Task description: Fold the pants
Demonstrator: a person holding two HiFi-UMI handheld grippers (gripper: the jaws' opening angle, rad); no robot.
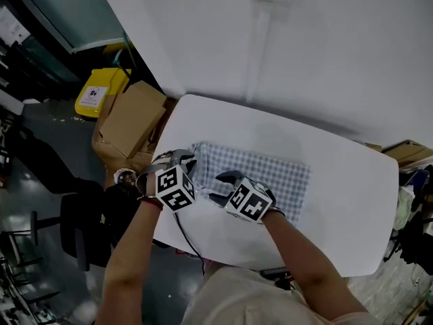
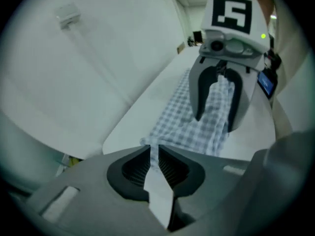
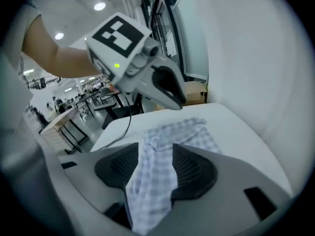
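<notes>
Here, a person is holding a gripper in each hand over a white table (image 1: pixel 345 208). The pants (image 1: pixel 274 175) are lying on this table. They are made of thin blue and white checked cloth, and most of the cloth is spreading out flat toward the right side of the head view. Both grippers are sitting at the left end of the pants, close beside each other. The left gripper (image 1: pixel 181 158) is pointing down at the corner of the cloth. Its jaws are almost together, with only a thin slit between them, and they are pinching a thin edge of the pants in that slit. The right gripper (image 1: pixel 218 187) is just beside it, a bit nearer to the person. Its jaws are standing wide apart. A bunched strip of the pants is running loosely through the gap between them, but the pads are not squeezing it. The left end of the cloth is looking wrinkled and lifted where the two grippers are meeting it. Some cardboard boxes (image 1: pixel 132 117) are sitting on the floor past the left end of the table. A white wall (image 1: pixel 304 46) is standing behind the table.
</notes>
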